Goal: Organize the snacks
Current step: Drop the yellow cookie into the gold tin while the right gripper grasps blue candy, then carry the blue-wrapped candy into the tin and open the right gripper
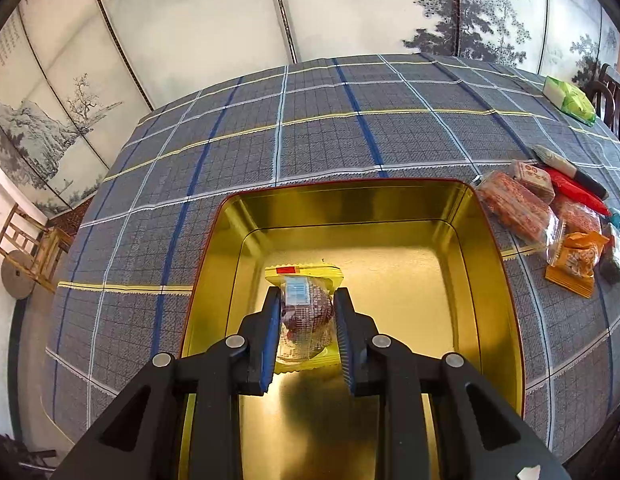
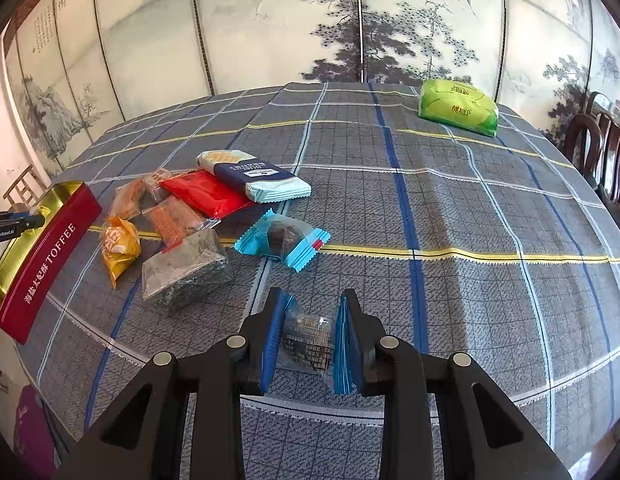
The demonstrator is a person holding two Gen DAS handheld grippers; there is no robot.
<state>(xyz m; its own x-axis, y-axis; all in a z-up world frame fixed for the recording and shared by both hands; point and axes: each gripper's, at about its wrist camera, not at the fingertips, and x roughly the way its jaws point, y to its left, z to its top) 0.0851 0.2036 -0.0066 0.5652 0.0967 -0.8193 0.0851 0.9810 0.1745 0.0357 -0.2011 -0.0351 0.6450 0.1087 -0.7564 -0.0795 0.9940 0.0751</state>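
Observation:
My left gripper [image 1: 308, 295] is shut on a yellow-edged clear packet with a reddish-brown cake [image 1: 306, 316], held inside the open gold tin [image 1: 349, 204], just above its floor. In the right wrist view the same tin [image 2: 50, 264] shows its red side lettered TOFFEE at the far left. My right gripper [image 2: 311, 300] is shut on a small blue-edged clear packet with a dark cake [image 2: 310, 342], held over the plaid tablecloth [image 2: 469, 220]. A twin blue packet [image 2: 284, 242] lies ahead of it, apart from it.
Loose snacks lie right of the tin: an orange packet [image 2: 118, 246], a grey block [image 2: 186, 270], a red packet [image 2: 206, 194], a navy bar [image 2: 254, 178] and clear-wrapped biscuits [image 1: 517, 204]. A green pack [image 2: 457, 112] sits far back. Dark chairs [image 2: 601, 148] stand at the right edge.

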